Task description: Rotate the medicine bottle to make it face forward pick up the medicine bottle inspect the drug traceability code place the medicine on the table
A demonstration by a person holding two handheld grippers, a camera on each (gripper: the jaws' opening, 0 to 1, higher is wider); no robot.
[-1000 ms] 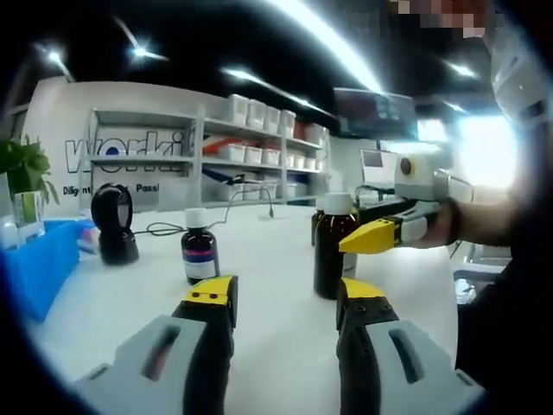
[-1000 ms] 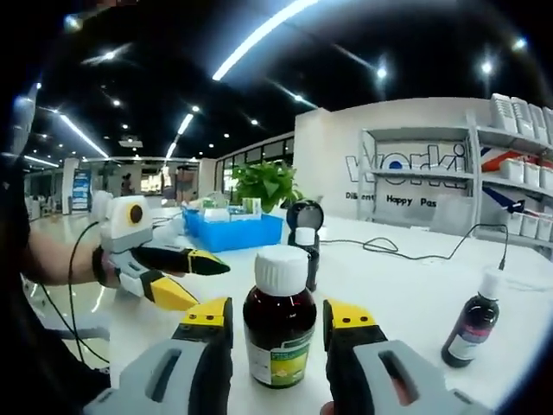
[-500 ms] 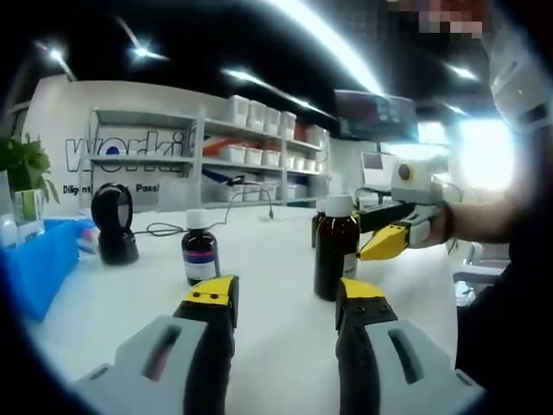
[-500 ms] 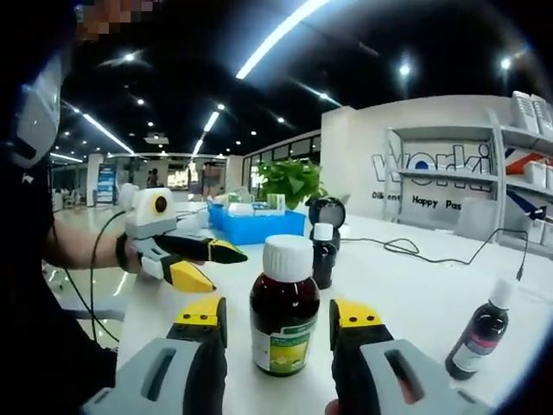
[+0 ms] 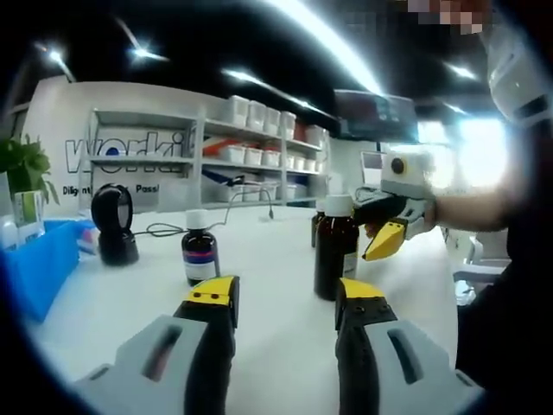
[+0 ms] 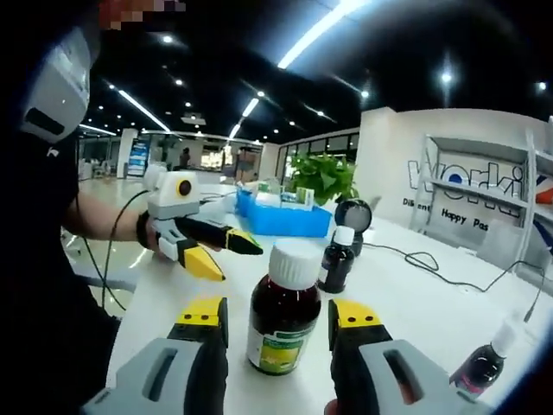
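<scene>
Early stage, I'd say: the amber medicine bottle [image 6: 284, 307] w/ white cap stands upright on the white table [image 6: 415, 294], not lifted. The right gripper [image 6: 278, 318] has its jaws spread either side of the bottle, v. close, but I can't tell if either jaw touches the glass. A green-and-white label shows low on the bottle on the right gripper's side; whether that counts as "facing forward" I can't judge, so the rotate step is prob. in hand or just finishing. Pick-up, code check and set-down all look left to do.

The left gripper [image 5: 281, 298] is open, empty, held back from the bottle [image 5: 335, 251]. Other stuff: a small dark bottle [image 5: 200, 249], a black scanner on a stand [image 5: 112, 223] w/ cable, prob. for the traceability code, a blue tray [image 6: 285, 219], a potted plant [image 6: 321, 177], and shelves [image 5: 251, 156] at the wall.
</scene>
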